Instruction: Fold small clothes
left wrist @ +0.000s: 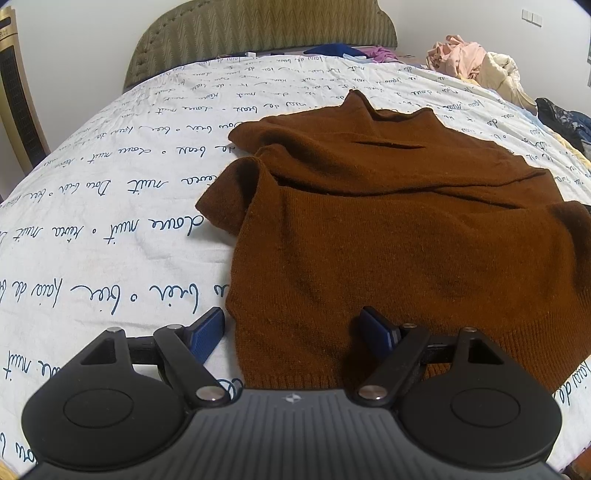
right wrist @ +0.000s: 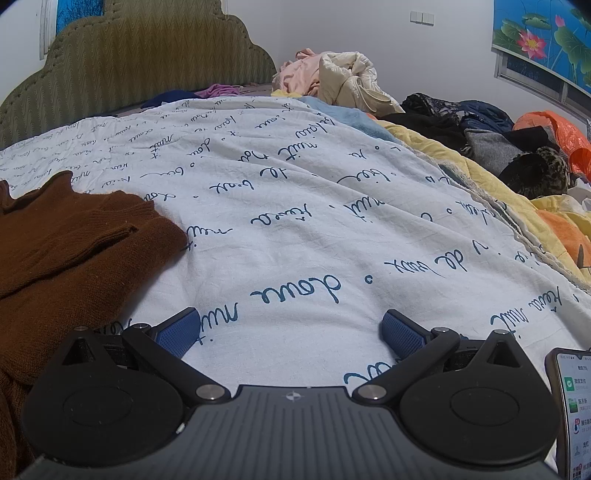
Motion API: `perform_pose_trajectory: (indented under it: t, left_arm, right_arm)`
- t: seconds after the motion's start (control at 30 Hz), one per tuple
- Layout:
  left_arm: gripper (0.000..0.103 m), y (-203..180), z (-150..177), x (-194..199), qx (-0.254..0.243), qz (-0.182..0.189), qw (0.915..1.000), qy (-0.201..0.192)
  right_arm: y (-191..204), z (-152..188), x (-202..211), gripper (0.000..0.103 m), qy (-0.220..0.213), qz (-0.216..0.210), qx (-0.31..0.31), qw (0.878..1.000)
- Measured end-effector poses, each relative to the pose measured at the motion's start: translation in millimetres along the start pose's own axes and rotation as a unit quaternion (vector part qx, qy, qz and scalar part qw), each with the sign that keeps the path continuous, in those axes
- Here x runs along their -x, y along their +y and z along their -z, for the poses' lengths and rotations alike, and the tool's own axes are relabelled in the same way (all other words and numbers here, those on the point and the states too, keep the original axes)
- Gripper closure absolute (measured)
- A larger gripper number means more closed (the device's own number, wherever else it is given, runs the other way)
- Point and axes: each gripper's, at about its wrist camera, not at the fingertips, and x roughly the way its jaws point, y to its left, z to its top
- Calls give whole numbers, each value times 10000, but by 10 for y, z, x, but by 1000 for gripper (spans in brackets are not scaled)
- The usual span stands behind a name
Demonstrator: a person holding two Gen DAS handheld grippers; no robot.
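A brown knit sweater (left wrist: pixel 388 229) lies on the white bedsheet with blue script (left wrist: pixel 110 192), its sleeves folded across the body and its ribbed hem nearest me. My left gripper (left wrist: pixel 295 328) is open, low at the hem's left corner, with one blue pad on the sheet and the other over the sweater. In the right wrist view the sweater (right wrist: pixel 66 251) lies at the left. My right gripper (right wrist: pixel 291 328) is open and empty over bare sheet (right wrist: pixel 314 221), to the right of the sweater.
A green padded headboard (left wrist: pixel 258 33) stands at the far end. Piles of clothes (right wrist: pixel 340 77) and dark garments (right wrist: pixel 480 133) lie along the right side of the bed. A phone (right wrist: pixel 572 413) with a lit screen lies at the lower right.
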Motion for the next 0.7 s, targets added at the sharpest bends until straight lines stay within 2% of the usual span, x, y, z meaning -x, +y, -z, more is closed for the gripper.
perform_pose_trajectory:
  t: [0.7]
  left_arm:
    - [23, -22, 16, 22, -45, 58, 10000, 0]
  right_arm:
    - [0, 0, 0, 0, 0, 0, 0, 10000]
